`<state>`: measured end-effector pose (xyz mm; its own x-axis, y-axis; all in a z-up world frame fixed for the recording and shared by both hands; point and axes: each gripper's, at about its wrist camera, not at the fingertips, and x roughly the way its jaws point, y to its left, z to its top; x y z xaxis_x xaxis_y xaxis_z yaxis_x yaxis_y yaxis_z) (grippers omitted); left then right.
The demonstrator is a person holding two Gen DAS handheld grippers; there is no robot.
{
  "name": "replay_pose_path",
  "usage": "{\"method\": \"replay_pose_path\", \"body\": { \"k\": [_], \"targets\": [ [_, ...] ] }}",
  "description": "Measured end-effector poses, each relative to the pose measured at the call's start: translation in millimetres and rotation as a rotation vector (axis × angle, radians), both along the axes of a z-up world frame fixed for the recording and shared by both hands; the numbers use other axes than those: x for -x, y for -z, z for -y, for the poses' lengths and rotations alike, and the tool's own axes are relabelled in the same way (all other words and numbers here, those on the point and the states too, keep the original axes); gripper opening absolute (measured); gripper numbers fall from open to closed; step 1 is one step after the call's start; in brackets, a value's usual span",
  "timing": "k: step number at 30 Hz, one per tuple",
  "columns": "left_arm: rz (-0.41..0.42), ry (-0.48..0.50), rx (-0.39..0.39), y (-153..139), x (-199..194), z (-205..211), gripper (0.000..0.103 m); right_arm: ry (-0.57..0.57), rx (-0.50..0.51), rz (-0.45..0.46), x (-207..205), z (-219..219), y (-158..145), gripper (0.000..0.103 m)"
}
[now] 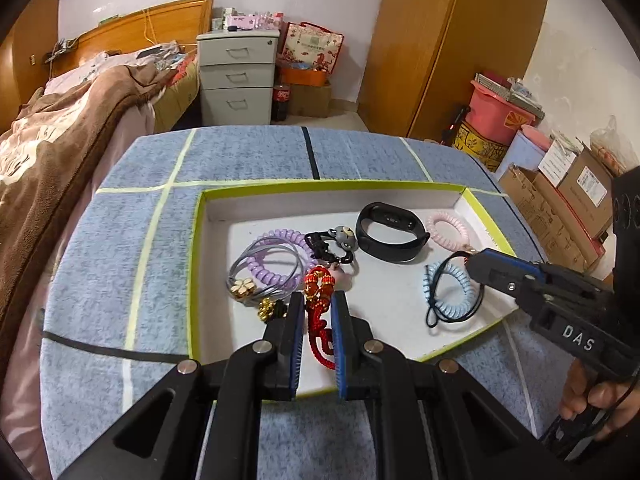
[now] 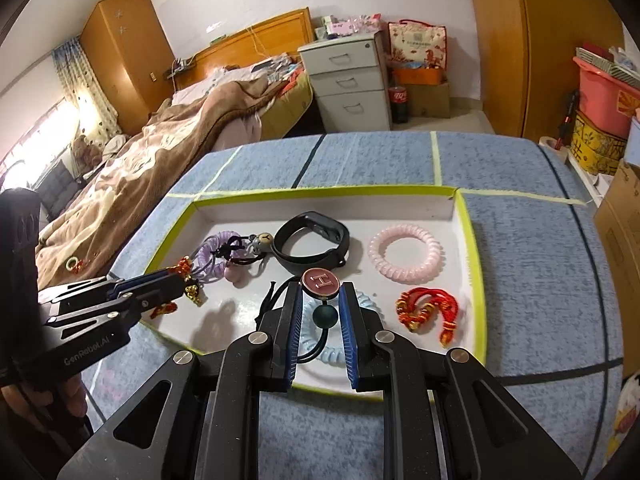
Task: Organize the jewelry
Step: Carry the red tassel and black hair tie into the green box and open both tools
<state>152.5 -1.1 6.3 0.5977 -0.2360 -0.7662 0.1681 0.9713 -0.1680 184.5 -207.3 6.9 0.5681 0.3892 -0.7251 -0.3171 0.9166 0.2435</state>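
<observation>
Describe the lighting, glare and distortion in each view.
Left wrist view: even indoor light, fisheye bends the tray rim, dark vignette corners. Right wrist view: window at far left blown out, soft shadow on the tray floor, red knot bracelet slightly blurred.

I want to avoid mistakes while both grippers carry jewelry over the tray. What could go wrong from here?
1. The red knotted charm dangles from the left gripper, close to the gold bells and purple coil tie; it may snag them.
2. The right gripper pinches only the hair tie's round H button; its black cord hangs over the blue coil tie and could catch it.
</observation>
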Motion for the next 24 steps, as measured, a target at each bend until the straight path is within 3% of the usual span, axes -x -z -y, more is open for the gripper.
{"method": "replay_pose_path", "body": {
  "k": [24],
  "targets": [
    [-0.059,-0.012,0.002,19,-15,0,0.015,-0.026,0.122,-0.02,-13,-18,19,0.02]
  ]
}}
